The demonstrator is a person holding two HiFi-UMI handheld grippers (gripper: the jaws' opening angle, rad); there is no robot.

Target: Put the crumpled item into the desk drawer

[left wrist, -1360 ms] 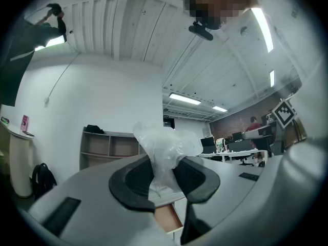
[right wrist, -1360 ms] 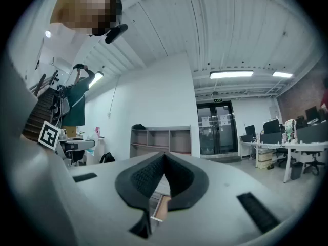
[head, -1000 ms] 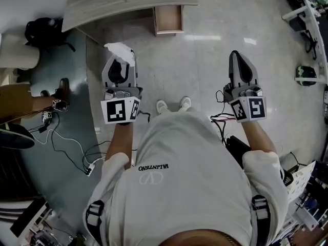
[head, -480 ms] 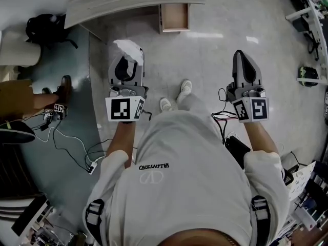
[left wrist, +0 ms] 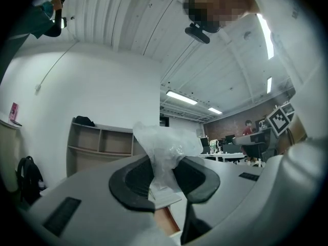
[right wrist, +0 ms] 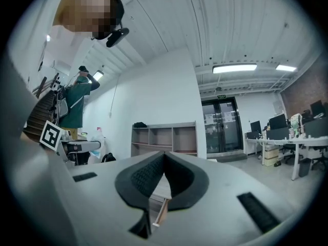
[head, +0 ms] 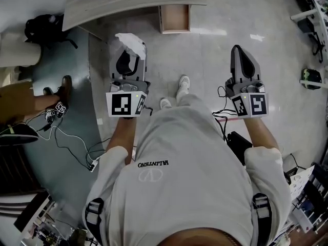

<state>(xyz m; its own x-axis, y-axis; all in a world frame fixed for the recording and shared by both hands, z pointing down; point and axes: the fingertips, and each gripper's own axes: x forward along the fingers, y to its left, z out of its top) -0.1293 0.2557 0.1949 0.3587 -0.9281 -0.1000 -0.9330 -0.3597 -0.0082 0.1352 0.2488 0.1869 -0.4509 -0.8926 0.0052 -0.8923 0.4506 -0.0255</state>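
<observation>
In the head view my left gripper is shut on a crumpled white item that sticks out past its tips. The left gripper view shows the same crumpled item pinched between the black pads and bulging above them. My right gripper is held level with the left, shut and with nothing in it; its pads meet at the tip. Ahead on the floor side stands the grey desk with its wooden drawer pulled open, just beyond and right of the left gripper.
A black backpack lies left of the desk. Another person's leg and shoe stand at the left, with cables trailing over the floor. My own feet are between the grippers. An open shelf unit lines the far wall.
I have stepped forward; my feet shifted and the desk with its open drawer sits a little further right in view. Both grippers keep their pose, the left still shut on the crumpled item.
</observation>
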